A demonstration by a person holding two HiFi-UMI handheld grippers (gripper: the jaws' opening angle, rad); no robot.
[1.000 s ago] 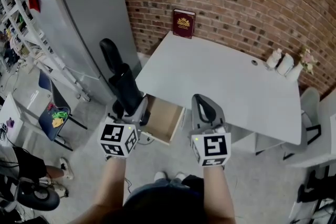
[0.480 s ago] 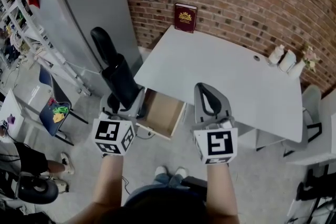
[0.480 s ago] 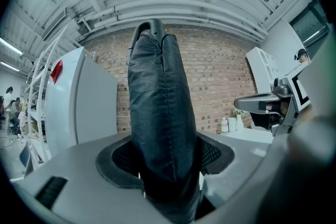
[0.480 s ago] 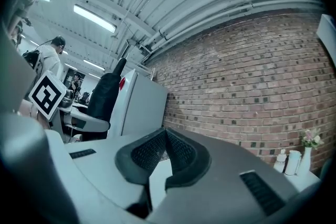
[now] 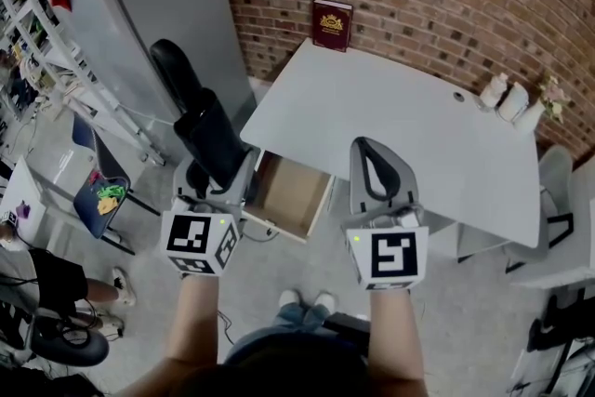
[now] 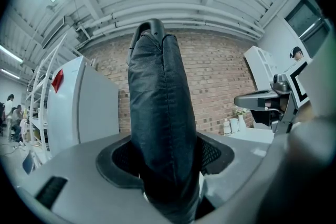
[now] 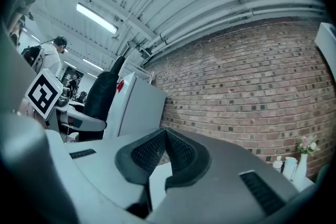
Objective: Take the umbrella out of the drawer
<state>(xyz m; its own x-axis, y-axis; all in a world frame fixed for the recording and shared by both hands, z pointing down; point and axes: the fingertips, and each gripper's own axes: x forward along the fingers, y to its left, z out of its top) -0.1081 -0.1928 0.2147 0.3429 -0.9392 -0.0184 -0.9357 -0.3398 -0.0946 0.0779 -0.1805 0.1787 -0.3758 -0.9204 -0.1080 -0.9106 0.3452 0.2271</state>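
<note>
A black folded umbrella (image 5: 193, 118) stands upright in my left gripper (image 5: 217, 174), which is shut on its lower part, to the left of the open wooden drawer (image 5: 290, 195). In the left gripper view the umbrella (image 6: 157, 107) fills the middle, between the pads of the left gripper (image 6: 164, 157). My right gripper (image 5: 372, 153) is held over the front edge of the white table (image 5: 400, 121), its jaws shut with nothing between them; its pads meet at the tip (image 7: 164, 135). The drawer looks empty.
A dark red book (image 5: 332, 23) leans on the brick wall at the table's back. Small white bottles (image 5: 507, 102) stand at its right end. A tall grey cabinet (image 5: 139, 23) stands to the left. Chairs and a person's legs (image 5: 84, 293) are at lower left.
Both grippers have risen a little. The umbrella has come up with the left gripper and now sits further left and higher in the head view. The drawer stays open.
</note>
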